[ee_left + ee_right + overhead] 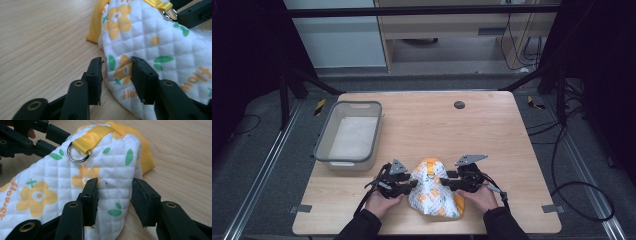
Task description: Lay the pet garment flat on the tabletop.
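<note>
A quilted white pet vest [432, 194] with yellow flowers and yellow trim lies bunched near the table's front edge, between both hands. My left gripper [413, 184] is at the vest's left side, open, and a fold of the vest [155, 47] sits between its jaws. My right gripper [443, 181] is at the vest's right side, also open, straddling another edge of the vest [62, 177]. A metal ring [78, 152] hangs on a yellow strap on top of the vest, and the same ring [170, 14] is near the far gripper.
A grey plastic bin [323, 135] stands at the table's left. A small black disc [459, 104] lies near the far edge. The wooden table [492, 135] has bare room in the middle and on the right.
</note>
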Action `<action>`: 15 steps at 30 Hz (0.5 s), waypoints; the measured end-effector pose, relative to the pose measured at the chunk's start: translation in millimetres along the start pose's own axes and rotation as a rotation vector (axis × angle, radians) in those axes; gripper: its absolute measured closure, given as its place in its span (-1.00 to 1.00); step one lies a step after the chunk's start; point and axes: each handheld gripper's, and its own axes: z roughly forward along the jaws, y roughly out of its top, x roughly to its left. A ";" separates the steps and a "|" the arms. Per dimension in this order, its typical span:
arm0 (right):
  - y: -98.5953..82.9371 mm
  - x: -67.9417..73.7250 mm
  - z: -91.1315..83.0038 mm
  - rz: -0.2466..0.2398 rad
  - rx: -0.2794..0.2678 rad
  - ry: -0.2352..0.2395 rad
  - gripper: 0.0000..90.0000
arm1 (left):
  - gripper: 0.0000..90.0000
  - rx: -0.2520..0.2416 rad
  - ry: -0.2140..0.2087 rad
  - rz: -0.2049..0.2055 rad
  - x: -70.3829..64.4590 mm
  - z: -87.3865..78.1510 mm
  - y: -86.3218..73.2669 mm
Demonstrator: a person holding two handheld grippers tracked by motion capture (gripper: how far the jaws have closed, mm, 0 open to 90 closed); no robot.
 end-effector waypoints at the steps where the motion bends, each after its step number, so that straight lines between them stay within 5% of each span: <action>1: 0.6 0.0 0.3 0.007 0.003 0.007 0.33 | 0.48 0.006 -0.002 0.000 0.3 0.6 0.2; 11: 3.7 1.3 1.8 0.012 0.023 0.043 0.91 | 0.87 0.016 -0.015 -0.016 1.4 0.8 0.8; 15: 4.1 1.0 -2.3 0.016 0.024 0.046 0.98 | 0.93 0.007 -0.016 -0.013 1.0 -2.6 1.3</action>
